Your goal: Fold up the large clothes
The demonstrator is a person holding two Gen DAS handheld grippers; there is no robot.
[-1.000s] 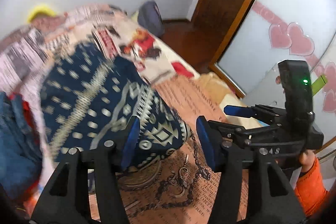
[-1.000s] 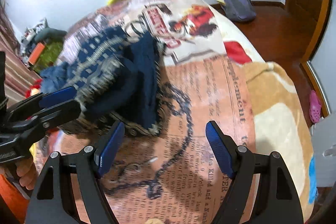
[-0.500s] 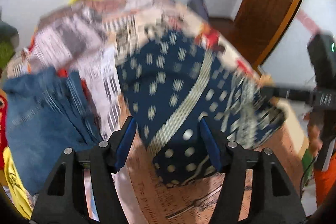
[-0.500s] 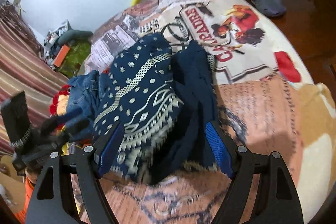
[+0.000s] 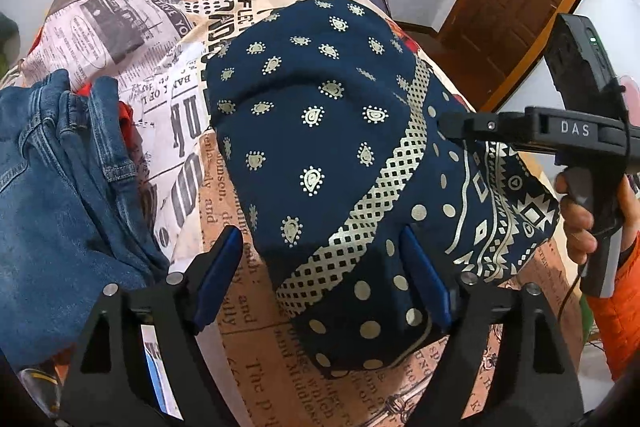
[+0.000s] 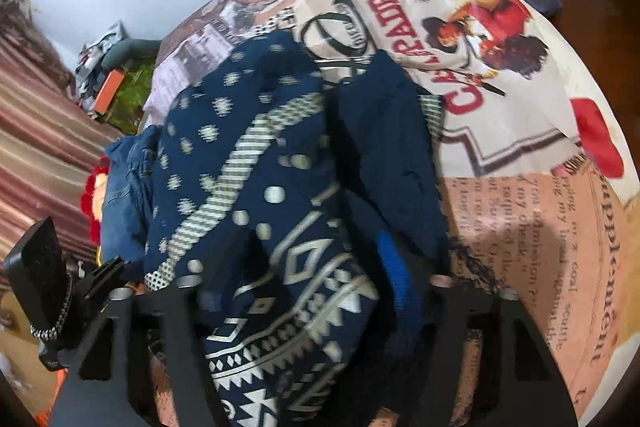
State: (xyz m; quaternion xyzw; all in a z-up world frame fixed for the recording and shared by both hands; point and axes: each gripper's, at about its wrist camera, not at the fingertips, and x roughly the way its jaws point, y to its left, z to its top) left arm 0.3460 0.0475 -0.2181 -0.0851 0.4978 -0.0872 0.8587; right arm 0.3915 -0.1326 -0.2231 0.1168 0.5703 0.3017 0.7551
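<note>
Since a second ago the navy patterned garment [image 5: 320, 155] has gone from hanging bunched between the tools to lying spread on the bed [image 5: 192, 39], and both tools have dropped closer to it. The left gripper [image 5: 320, 279] has just been opening; its fingers stand apart, straddling the near corner without pressing it. The right gripper [image 6: 304, 291] has just been closing, fingers clamped on the garment's bordered edge. The cloth's long axis runs from that near corner away toward the headboard wall. Jeans [image 5: 60, 187] lie just left.
</note>
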